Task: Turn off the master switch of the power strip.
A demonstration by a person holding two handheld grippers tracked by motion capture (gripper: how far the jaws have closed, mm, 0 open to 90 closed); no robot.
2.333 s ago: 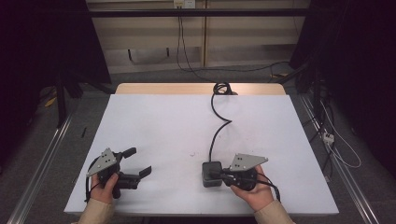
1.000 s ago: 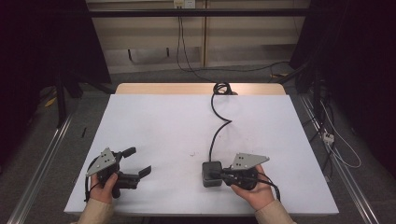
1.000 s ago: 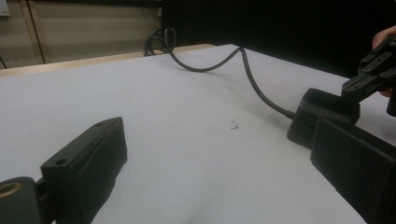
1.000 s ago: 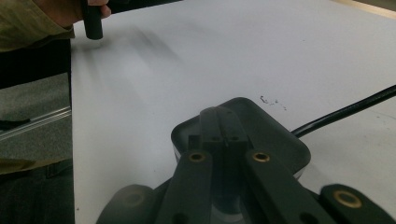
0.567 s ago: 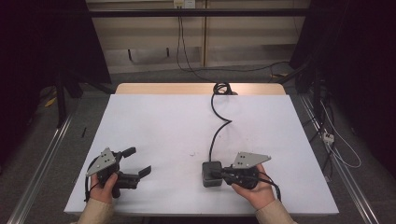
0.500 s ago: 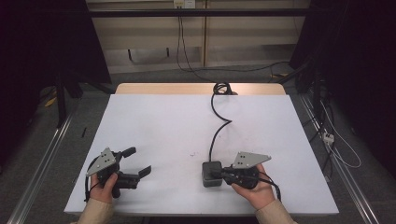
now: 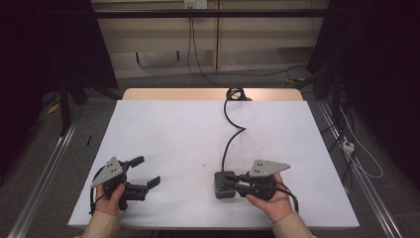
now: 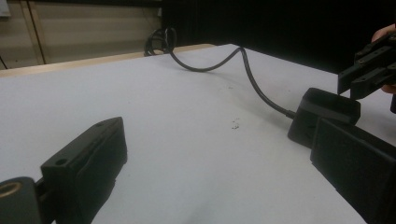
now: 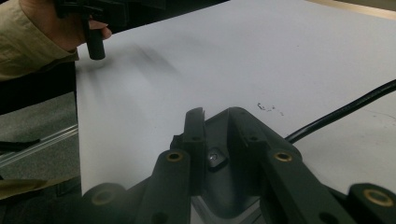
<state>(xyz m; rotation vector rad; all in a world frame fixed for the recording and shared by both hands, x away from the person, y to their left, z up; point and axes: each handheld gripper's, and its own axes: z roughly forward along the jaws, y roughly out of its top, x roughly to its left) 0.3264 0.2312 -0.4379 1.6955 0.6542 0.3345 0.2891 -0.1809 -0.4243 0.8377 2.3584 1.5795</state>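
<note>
In the high view, the black box [image 7: 225,184] sits in the lower middle of the frame on the white table [image 7: 173,129], its cable [image 7: 233,130] snaking up toward the far edge. The right gripper [image 7: 235,181] lies at the box's right side with its jaws nearly together over the box top; whether they truly pinch it cannot be told. The left gripper [image 7: 145,171] rests at lower left, well apart, with jaws spread.

In the left gripper view, its own jaws stand wide at the bottom corners; the box [image 8: 327,114] is at the right with the cable [image 8: 224,63] running to the upper left, and the right gripper [image 8: 362,79] hovers just above it.

In the right gripper view, its narrow jaws lie over the dark box [image 9: 243,140], apparently touching.

The step in hand looks like securing a hold on the box; next, the jaws need a firm squeeze before any lift, with the cable's drag minded
</note>
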